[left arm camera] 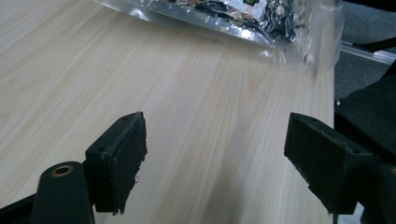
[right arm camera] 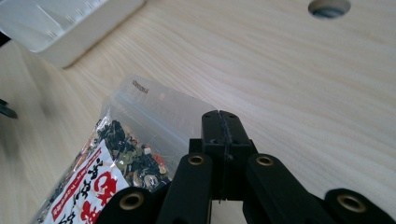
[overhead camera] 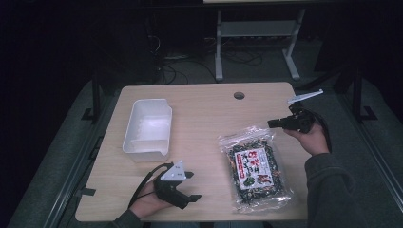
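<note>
Here is the wooden table (overhead camera: pixel 204 114) in the high view, with a white tub (overhead camera: pixel 147 129) sitting left of centre and a clear packet of dried mix (overhead camera: pixel 255 166) lying flat at lower right. The left gripper (overhead camera: pixel 192 186) rests low at the bottom centre of the frame, jaws spread wide with nothing between them; its own view shows bare wood between the pads and the packet's shiny edge (left arm camera: pixel 261 21) at the top. Over to the right gripper (overhead camera: pixel 272 123), held above the packet's upper right corner. Its own view shows the jaws pressed tight together, gripping nothing, just beside the packet's clear top seal (right arm camera: pixel 159 112).
</note>
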### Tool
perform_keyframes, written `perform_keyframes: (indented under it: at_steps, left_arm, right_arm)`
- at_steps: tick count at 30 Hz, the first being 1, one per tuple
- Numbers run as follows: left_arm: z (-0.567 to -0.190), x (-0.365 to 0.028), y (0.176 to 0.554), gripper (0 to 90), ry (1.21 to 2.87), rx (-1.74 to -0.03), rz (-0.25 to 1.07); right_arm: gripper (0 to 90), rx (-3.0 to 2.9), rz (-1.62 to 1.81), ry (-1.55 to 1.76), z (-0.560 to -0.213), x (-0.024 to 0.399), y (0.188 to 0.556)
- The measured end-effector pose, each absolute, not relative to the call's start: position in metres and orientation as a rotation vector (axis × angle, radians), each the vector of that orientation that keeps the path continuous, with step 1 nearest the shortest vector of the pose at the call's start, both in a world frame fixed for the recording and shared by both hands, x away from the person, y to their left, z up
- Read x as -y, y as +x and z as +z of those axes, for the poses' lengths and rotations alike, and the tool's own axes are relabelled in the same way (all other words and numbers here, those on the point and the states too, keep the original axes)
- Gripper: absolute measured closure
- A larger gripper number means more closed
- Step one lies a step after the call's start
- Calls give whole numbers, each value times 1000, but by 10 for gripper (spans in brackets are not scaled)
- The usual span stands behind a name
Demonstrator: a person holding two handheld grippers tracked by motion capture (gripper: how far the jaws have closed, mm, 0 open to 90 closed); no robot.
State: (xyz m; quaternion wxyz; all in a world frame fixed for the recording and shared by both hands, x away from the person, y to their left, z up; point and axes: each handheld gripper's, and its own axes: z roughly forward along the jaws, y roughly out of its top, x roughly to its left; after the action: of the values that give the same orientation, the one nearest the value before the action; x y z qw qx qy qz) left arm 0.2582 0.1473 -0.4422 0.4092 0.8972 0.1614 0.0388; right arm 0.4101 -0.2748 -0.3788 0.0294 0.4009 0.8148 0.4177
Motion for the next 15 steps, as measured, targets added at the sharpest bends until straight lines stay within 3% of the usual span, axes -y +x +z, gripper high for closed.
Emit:
perform_keyframes:
  at_steps: [15]
  left_arm:
    - [-450, -90, 288, 194, 2163, -507, 8]
  right_arm:
    - [897, -2422, 1373, 1029, -313, 269, 379]
